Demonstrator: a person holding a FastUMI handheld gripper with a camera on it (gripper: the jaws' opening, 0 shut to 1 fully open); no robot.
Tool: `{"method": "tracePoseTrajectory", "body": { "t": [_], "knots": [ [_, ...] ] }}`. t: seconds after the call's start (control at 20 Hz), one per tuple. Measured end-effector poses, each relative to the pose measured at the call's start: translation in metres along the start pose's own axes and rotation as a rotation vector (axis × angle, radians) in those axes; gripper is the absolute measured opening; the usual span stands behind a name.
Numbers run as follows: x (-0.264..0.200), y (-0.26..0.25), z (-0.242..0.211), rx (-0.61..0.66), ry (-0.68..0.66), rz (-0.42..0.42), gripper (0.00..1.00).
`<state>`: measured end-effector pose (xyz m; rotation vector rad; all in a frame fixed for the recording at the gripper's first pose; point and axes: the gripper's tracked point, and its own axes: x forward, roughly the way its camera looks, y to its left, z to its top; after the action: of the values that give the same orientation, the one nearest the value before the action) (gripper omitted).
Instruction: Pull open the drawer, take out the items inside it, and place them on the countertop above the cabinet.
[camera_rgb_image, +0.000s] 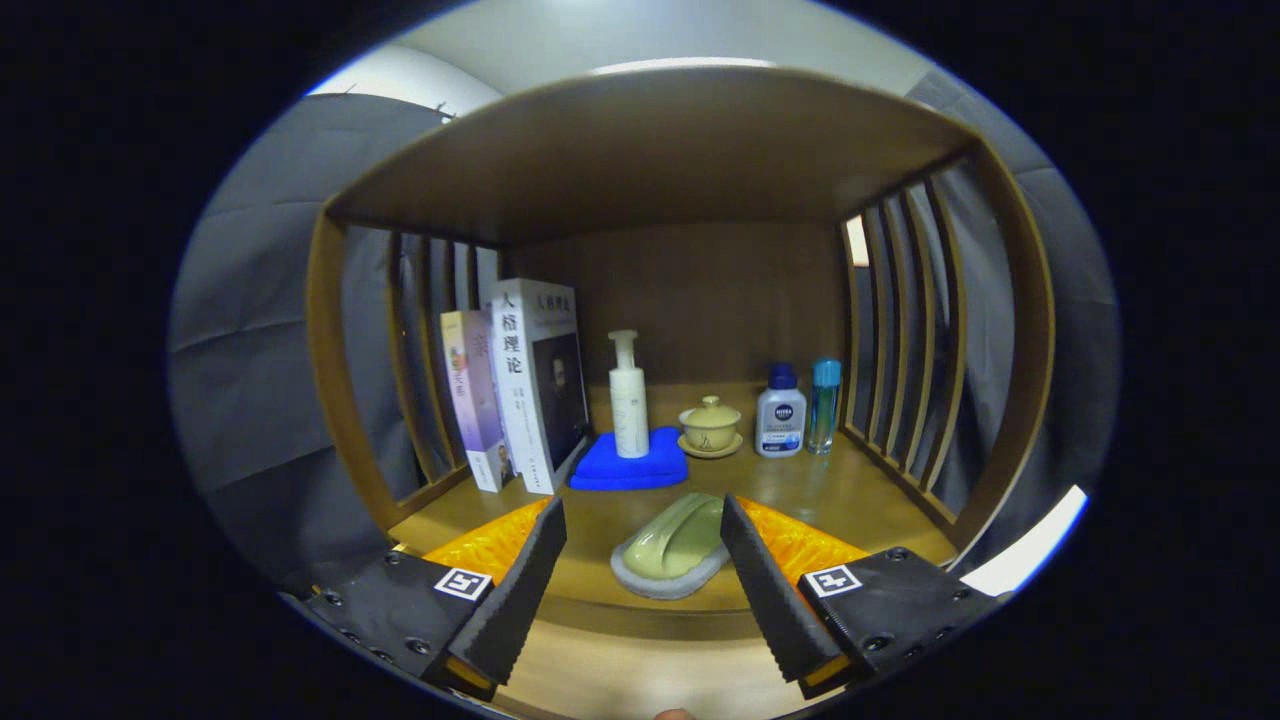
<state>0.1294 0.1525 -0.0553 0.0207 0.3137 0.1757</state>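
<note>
While spread wide, gripper (643, 560) around (not touching) green soap dish (672, 545) on countertop (830, 495).

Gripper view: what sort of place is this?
Likely a staged home cabinet shelf: a slatted wooden cabinet holding books, a pump bottle and a lidded teacup. The open hand-held gripper flanks a green soap dish.

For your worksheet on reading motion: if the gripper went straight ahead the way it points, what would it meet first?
Probably the green soap dish, lying on the countertop between the open fingers of the gripper; depth is unclear.
</note>
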Motion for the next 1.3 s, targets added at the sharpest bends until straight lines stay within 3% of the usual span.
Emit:
{"method": "tracePoseTrajectory", "body": {
  "t": [0.2, 0.75, 1.0, 1.3],
  "knots": [
    [-0.050, 0.016, -0.002, -0.023, -0.109, -0.003, 0.98],
    [-0.160, 0.030, -0.069, -0.103, -0.166, 0.010, 0.99],
    [-0.176, 0.042, -0.094, -0.167, -0.191, 0.022, 1.00],
    [-0.170, 0.052, -0.131, -0.186, -0.128, 0.039, 0.98]
  ]
}}
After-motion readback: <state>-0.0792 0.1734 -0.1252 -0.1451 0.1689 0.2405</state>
